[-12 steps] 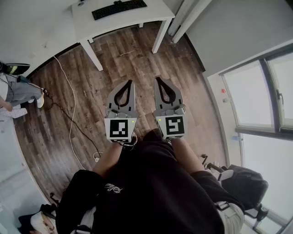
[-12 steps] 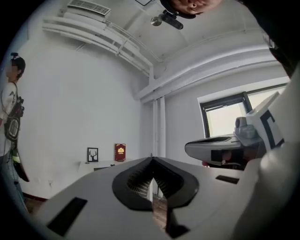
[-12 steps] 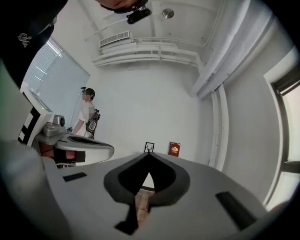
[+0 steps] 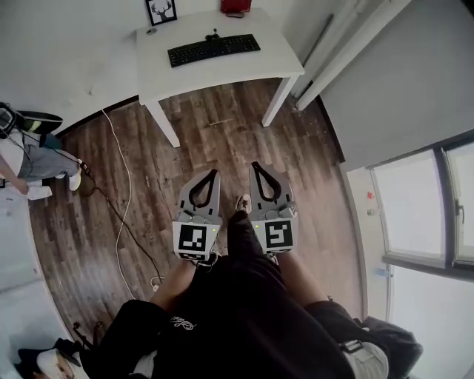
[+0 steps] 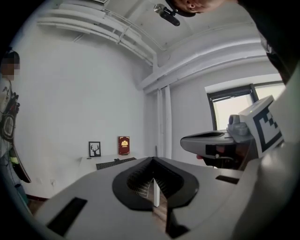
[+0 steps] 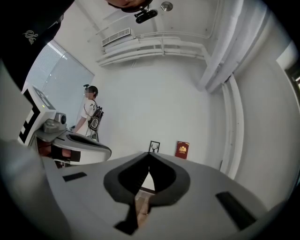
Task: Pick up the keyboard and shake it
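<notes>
A black keyboard lies on a white desk at the top of the head view, far ahead of both grippers. In the left gripper view the keyboard shows small on the desk. My left gripper and right gripper are held side by side above the wooden floor, both shut with nothing in them. The left gripper and right gripper point level toward the desk wall.
A framed deer picture and a red book stand at the desk's back. A white cable runs over the floor at left. A person stands at far left. Windows line the right side.
The desk and keyboard have come further into the head view and lie lower in the picture. Both grippers stay side by side, still shut.
</notes>
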A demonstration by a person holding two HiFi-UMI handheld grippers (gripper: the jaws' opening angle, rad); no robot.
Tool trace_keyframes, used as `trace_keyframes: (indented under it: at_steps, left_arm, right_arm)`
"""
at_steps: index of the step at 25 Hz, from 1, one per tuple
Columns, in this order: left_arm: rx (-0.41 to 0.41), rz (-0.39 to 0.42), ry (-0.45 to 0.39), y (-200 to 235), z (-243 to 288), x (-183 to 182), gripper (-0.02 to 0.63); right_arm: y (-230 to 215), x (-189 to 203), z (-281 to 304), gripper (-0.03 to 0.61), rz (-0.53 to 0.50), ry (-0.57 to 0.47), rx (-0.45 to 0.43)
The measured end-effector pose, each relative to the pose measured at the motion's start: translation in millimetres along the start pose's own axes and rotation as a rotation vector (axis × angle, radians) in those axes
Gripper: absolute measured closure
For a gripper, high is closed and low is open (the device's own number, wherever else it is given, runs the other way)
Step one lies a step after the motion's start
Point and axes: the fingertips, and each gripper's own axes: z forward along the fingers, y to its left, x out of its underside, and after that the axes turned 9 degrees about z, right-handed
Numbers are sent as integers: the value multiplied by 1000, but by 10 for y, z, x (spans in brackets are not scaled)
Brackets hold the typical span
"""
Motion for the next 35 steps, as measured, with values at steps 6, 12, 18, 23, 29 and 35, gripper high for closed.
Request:
trace_keyframes:
  at_steps: [6,12,18,23,29,35]
  left_arm:
    - [-13,63,41,380,1015,-194,617]
    - [-42,18,75,572,1961,-210,617]
    - [-64,9,166,795,2429,24,617]
    - [-70,1,210,1244,2848,249,617]
    - [-30,1,214,1904,3522,393,617]
    - [66,-77,199,2436,3958,483,617]
  right_arm:
    - [-605,-86,899,557,2,6,-88]
    - [-1202,-61,1594,557,-10,33,-188]
    - [-1437,171,2143,557,7,56,-253]
    - [-1592,366,2773,557,15,107,-265]
    - [-1714,491,3582,557,-58,216,-338]
    - [-1715,543,4315,557,-131,349,-389]
